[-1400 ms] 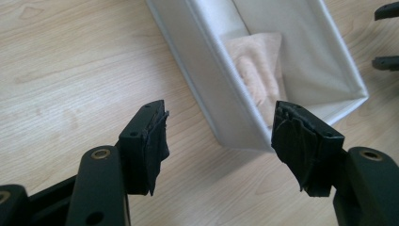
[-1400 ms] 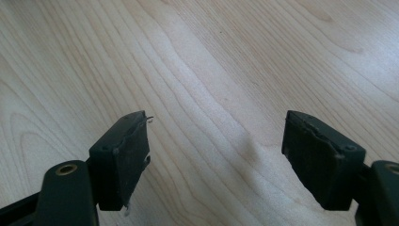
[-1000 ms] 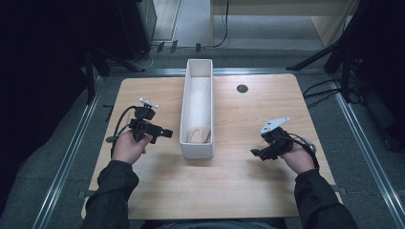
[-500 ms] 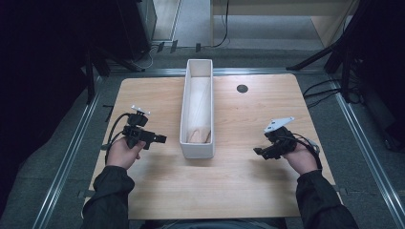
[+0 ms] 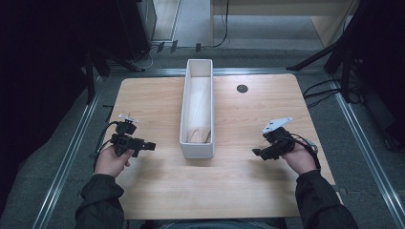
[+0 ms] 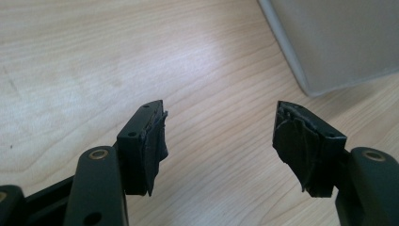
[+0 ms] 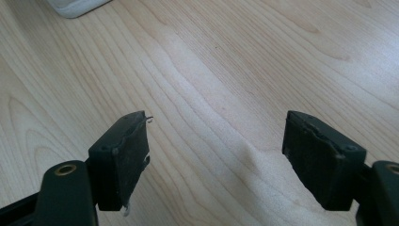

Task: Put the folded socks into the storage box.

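Pale wooden tabletop is carrying a white bin holding beige cloth. Left gripper, jaws wide and empty, is pulling back toward 7 o'clock; right gripper is resting open at 4, suggesting placement is finished.

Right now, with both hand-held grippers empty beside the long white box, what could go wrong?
1. The box is tall and narrow; a sideways bump from the left hand-held gripper, open and close to its near corner, might shift or tip it.
2. The pale object lies deep between the walls, so open jaws may catch the rim.
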Action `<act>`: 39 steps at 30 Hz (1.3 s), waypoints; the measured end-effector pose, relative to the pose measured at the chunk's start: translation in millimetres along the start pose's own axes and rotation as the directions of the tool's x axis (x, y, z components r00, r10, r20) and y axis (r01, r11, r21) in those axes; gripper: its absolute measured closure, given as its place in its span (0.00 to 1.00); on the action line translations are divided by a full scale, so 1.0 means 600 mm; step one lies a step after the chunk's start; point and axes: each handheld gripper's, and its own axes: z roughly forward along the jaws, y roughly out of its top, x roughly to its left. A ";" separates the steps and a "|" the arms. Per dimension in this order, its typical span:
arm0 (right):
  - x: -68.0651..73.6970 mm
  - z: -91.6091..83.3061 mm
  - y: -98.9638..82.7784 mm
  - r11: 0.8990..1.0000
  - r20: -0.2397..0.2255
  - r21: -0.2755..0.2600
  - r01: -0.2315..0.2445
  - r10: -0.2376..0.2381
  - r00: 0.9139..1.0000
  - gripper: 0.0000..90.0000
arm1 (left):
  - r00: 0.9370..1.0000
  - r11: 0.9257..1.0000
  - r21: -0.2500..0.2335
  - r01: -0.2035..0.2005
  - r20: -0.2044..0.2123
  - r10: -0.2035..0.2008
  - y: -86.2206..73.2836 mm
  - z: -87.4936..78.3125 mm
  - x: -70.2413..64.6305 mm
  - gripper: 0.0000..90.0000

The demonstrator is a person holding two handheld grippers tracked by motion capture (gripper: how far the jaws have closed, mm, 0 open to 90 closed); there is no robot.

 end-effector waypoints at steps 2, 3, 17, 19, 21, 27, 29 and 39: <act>-0.001 0.001 0.000 1.000 0.002 0.005 -0.002 0.002 1.000 0.26 | 1.000 1.000 0.004 0.010 0.004 -0.010 -0.006 0.001 0.005 0.38; -0.001 0.001 0.000 1.000 0.000 0.006 -0.002 0.002 1.000 0.26 | 1.000 1.000 0.005 0.013 0.003 -0.013 -0.009 0.001 0.007 0.38; -0.002 -0.004 -0.001 1.000 0.022 0.004 -0.005 0.005 1.000 0.26 | 0.999 0.999 0.004 0.040 0.013 -0.040 -0.024 0.006 0.025 0.37; 0.000 -0.003 -0.001 1.000 0.019 0.010 0.005 -0.005 1.000 0.26 | 0.999 0.999 0.007 0.042 0.016 -0.042 -0.025 0.008 0.026 0.37; 0.002 -0.002 0.000 1.000 0.018 0.011 0.002 -0.002 1.000 0.26 | 0.999 0.999 0.009 0.049 0.020 -0.049 -0.025 0.008 0.028 0.37; 0.002 -0.001 0.001 1.000 0.018 0.011 0.006 -0.007 1.000 0.26 | 0.998 0.998 0.018 0.059 0.023 -0.059 -0.027 0.010 0.033 0.37; 0.001 -0.001 0.000 1.000 0.019 0.013 0.002 -0.003 1.000 0.26 | 0.998 0.998 0.019 0.060 0.022 -0.060 -0.027 0.011 0.034 0.37; -0.001 -0.003 0.000 1.000 0.018 0.003 -0.001 0.001 1.000 0.26 | 0.998 0.998 0.019 0.064 0.015 -0.064 -0.026 0.013 0.034 0.36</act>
